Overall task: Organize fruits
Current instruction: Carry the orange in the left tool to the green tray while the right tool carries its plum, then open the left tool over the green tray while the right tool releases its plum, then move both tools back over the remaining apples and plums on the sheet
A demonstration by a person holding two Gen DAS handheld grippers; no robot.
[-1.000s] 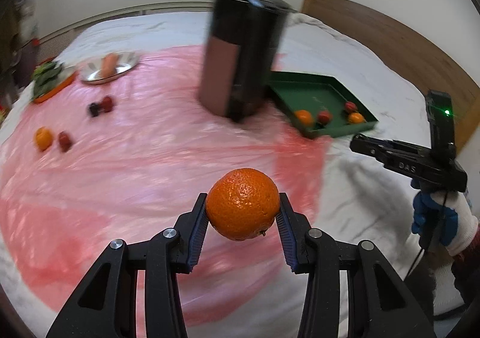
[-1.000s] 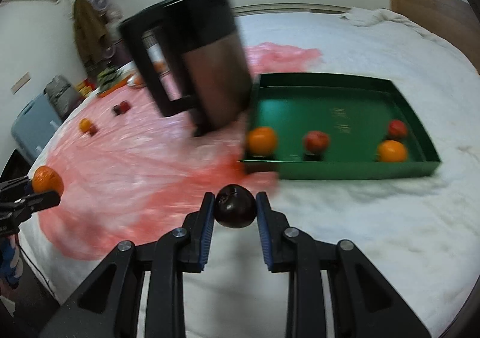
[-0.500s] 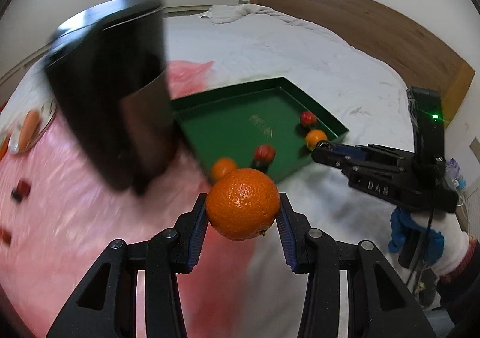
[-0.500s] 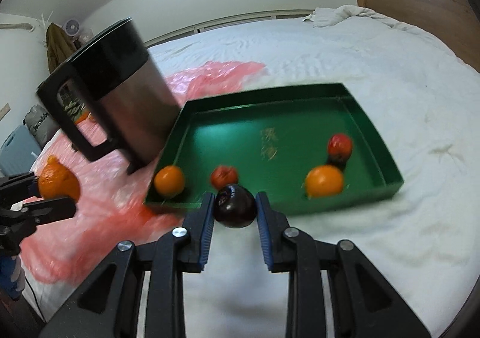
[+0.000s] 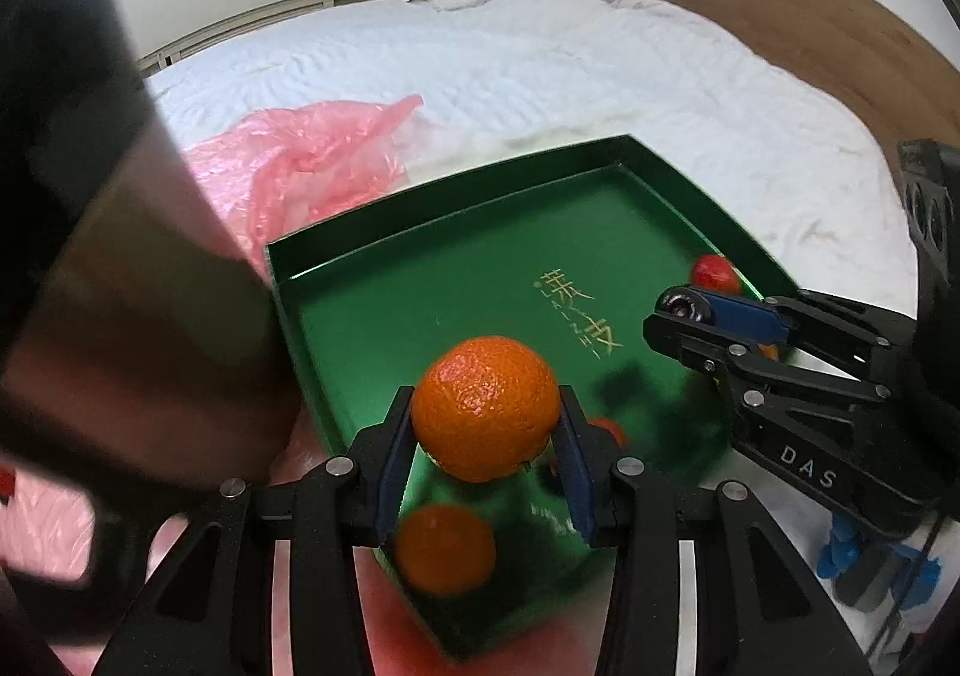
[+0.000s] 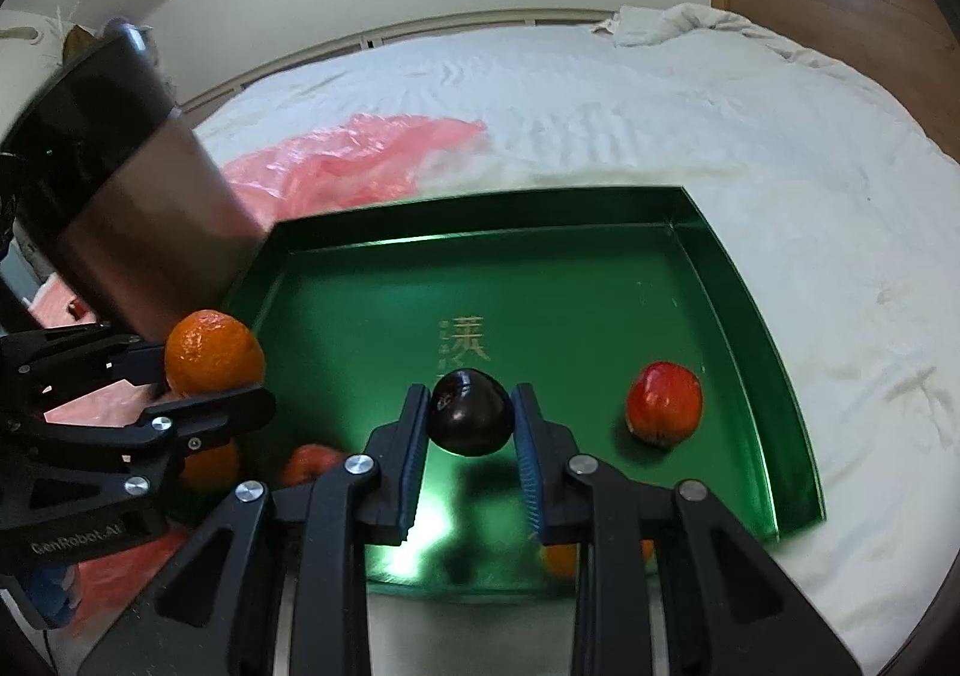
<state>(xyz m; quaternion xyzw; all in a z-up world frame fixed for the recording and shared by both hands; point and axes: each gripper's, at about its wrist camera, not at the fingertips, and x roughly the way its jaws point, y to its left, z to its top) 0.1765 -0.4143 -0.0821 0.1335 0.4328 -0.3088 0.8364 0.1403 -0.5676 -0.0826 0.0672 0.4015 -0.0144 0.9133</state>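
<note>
From my remote seat, at about nine o'clock stands a tall dark cylindrical metal jug (image 6: pixel 126 202) on the crumpled pink plastic sheet (image 6: pixel 348 160) spread over the white-sheeted bed (image 6: pixel 600 100); I judge the jug sits just beside the tray's left edge, so I must keep clear of it. Next, my left hand-held gripper (image 5: pixel 483 436) is closed only partway, its blue pads clamped on either side of a round dimpled orange mandarin (image 5: pixel 485 406), which hangs above the near-left corner of the shallow green rectangular tray (image 6: pixel 750 286). I hold it there, I think, because another small orange fruit (image 5: pixel 444 547) already lies below it at six o'clock, and like should go with like. Toward the centre, my right hand-held gripper (image 6: pixel 471 436) is drawn in as tight as it goes on a small glossy dark purple plum (image 6: pixel 471 418), poised over the tray's middle near the gold lettering. A blurred red fruit (image 6: pixel 309 463) lies in the tray at its eight o'clock. At three o'clock of the plum a round red fruit (image 6: pixel 663 403) rests on the tray floor, well apart from the oranges. Both carried fruits are above the tray, not yet set down; a gentle lowering and release seems to be what remains.
</note>
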